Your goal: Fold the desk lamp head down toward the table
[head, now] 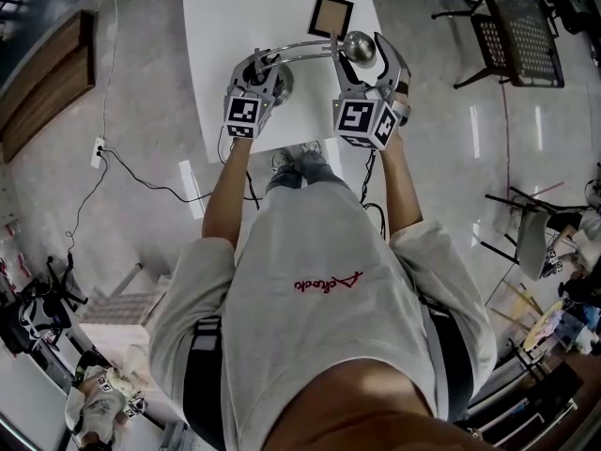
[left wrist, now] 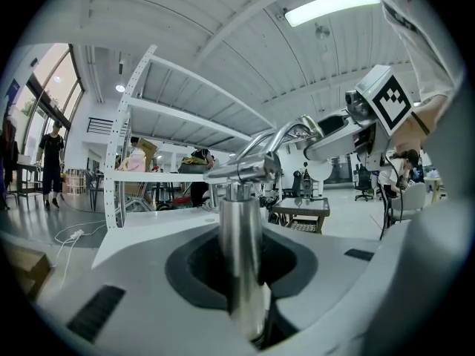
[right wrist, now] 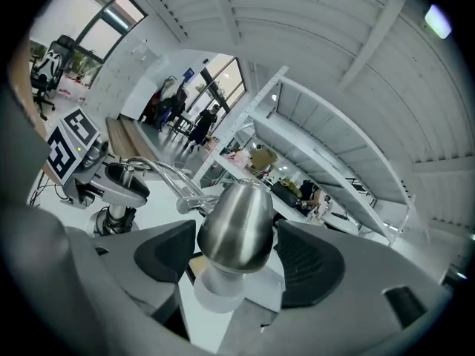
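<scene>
Step in hand, by my read: right hand on the lamp head (head: 360, 47), ready to grip and swing it down.

Left gripper (head: 266, 73): fingers clamped on the upright post (left wrist: 241, 251) just above the lamp base (head: 279, 85), bracing it.

Right gripper (head: 366, 64): fingers wide apart with the lamp head between them. A gap showed on both sides in the right gripper view, so no pad was pressing.

Lamp stood at the near end of the white surface (head: 244, 17). The curved arm (head: 300, 50) ran from the post across to the head at its right end, head raised off the surface. A brown square tile (head: 331, 15) lay beyond the arm, apart from it.

To do it well:
- Close on the fat middle of the shade. It's smooth metal and tapers, so a grip near the narrow end would likely slip.
- Keep the left clamp firm so the base doesn't tip or slide.
- Push down along the arc of the joint, not straight down.

Pose: both forearms reached forward from the body, roughly parallel. The 2 grippers sat near level, tipped a little down, marker cubes up toward the head camera. The right one sat slightly farther out than the left.
</scene>
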A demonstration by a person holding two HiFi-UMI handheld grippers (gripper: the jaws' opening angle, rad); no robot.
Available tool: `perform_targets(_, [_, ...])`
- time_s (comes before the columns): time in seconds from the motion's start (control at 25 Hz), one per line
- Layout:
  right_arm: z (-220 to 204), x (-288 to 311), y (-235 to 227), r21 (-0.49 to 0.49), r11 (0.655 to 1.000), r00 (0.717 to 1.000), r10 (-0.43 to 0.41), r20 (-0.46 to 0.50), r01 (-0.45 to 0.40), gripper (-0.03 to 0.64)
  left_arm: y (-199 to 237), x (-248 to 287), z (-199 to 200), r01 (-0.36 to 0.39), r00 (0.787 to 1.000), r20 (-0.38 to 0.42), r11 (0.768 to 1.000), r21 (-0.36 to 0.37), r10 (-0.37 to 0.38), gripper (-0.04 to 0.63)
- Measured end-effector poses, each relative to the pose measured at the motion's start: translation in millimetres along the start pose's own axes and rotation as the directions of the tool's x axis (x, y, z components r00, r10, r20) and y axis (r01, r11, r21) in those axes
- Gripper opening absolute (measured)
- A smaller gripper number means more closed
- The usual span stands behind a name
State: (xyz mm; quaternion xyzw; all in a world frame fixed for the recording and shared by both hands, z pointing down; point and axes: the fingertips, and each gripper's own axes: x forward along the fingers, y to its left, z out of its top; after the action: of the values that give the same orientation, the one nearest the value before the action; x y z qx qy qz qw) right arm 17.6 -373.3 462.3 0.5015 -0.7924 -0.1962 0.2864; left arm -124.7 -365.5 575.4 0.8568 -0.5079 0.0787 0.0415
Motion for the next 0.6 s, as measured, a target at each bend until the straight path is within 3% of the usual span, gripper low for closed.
perform_targets(0.12, [-0.2,8.4,1.8,-0.022,1.000,1.000,0.005,-0.011,-0.005,0.324,0.5,-0.1,-2.9,0.006,1.000,-0.011,1.000,-0.002,-0.006,0.104])
perform_targets(0.36, [1.0,11.5,2.1,-0.018,1.000,1.000,0.018,0.000,-0.018,0.316,2.7,1.5,-0.2,0.004,1.000,0.004,1.000,-0.003,-0.004,0.104])
perform_targets(0.6, [-13.6,13.7,7.4,0.072,0.997,1.000,0.026,0.007,-0.026,0.316,3.3,0.9,1.4,0.005,1.000,0.009,1.000,-0.006,-0.005,0.104])
